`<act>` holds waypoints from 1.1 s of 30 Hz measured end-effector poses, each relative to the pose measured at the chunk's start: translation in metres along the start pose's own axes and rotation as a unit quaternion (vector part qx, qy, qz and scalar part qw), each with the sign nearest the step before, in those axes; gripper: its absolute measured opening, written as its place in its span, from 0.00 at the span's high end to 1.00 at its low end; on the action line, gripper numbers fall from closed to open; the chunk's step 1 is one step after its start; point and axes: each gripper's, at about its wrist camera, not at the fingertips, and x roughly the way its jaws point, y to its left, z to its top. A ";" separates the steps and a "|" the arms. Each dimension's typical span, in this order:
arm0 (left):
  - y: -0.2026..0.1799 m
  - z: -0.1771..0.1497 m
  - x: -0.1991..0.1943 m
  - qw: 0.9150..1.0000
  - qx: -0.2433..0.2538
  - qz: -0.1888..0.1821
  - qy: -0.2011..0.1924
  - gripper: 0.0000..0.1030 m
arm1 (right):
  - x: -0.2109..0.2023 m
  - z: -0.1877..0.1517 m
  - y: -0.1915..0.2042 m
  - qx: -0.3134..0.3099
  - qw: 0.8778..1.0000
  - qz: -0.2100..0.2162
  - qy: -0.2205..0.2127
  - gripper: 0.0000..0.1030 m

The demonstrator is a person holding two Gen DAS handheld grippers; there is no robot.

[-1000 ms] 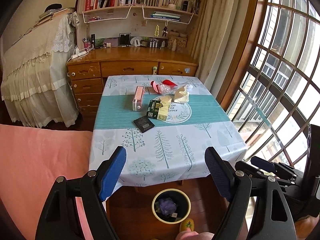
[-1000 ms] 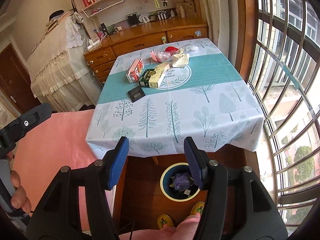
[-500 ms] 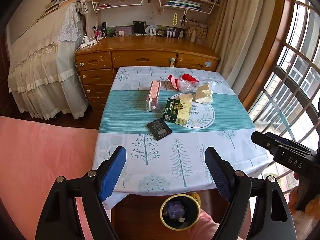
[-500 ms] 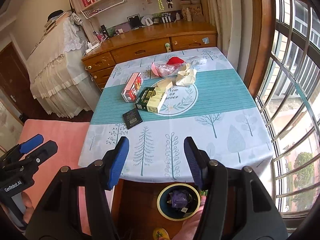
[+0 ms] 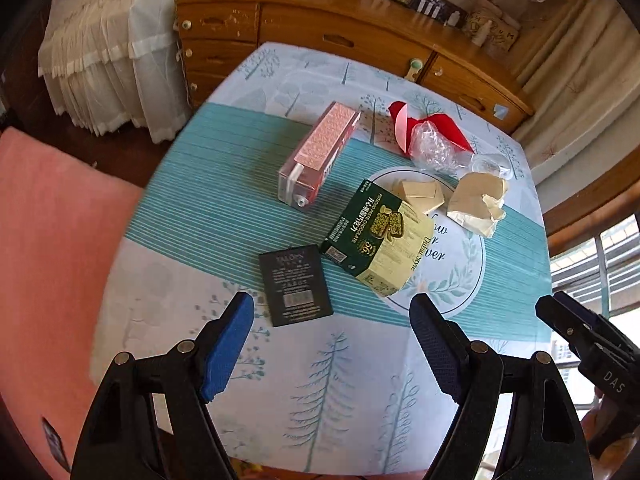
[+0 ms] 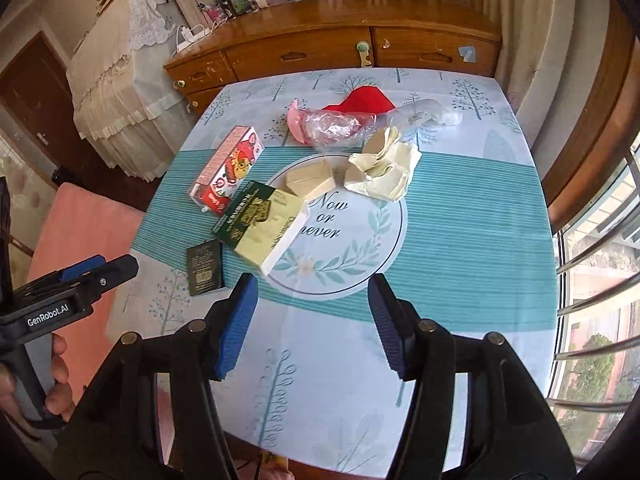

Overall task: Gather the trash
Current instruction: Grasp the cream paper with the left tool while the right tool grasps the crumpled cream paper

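Observation:
Trash lies on the tablecloth [image 5: 224, 200]: a flat black packet [image 5: 295, 284] [image 6: 205, 267], a green and yellow chocolate box [image 5: 378, 238] [image 6: 262, 226], a red and pink carton [image 5: 318, 156] [image 6: 228, 170], a small beige box [image 5: 420, 194] [image 6: 311, 178], crumpled beige paper [image 5: 478, 204] [image 6: 384, 174], and clear plastic wrap on red paper [image 5: 434, 142] [image 6: 340, 124]. My left gripper [image 5: 332, 346] is open and empty, hovering just short of the black packet. My right gripper [image 6: 314, 322] is open and empty over the near middle of the table.
A wooden dresser [image 6: 328, 46] stands behind the table, with a white-draped piece of furniture [image 5: 108, 48] to its left. A pink cushioned seat [image 5: 48, 240] is at the table's left. A barred window [image 6: 596, 300] is on the right.
Both grippers have moved forward and down over the table, so the trash looks much closer. The bin under the table's near edge has dropped out of view. Both stay open.

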 end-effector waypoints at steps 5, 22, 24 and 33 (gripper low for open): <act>-0.006 0.016 0.048 0.999 -0.029 -0.009 0.034 0.20 | 0.034 0.024 -0.051 0.022 1.000 0.010 0.017 0.47; -0.091 0.036 0.130 0.980 0.147 0.104 0.082 0.20 | 0.081 0.049 -0.082 0.054 0.996 0.054 0.037 0.47; -0.102 0.032 0.135 0.976 0.163 0.118 0.080 0.20 | 0.083 0.051 -0.081 0.057 0.996 0.055 0.036 0.47; -0.134 0.018 0.154 0.962 0.203 0.170 0.071 0.20 | 0.089 0.053 -0.082 0.060 0.996 0.058 0.041 0.47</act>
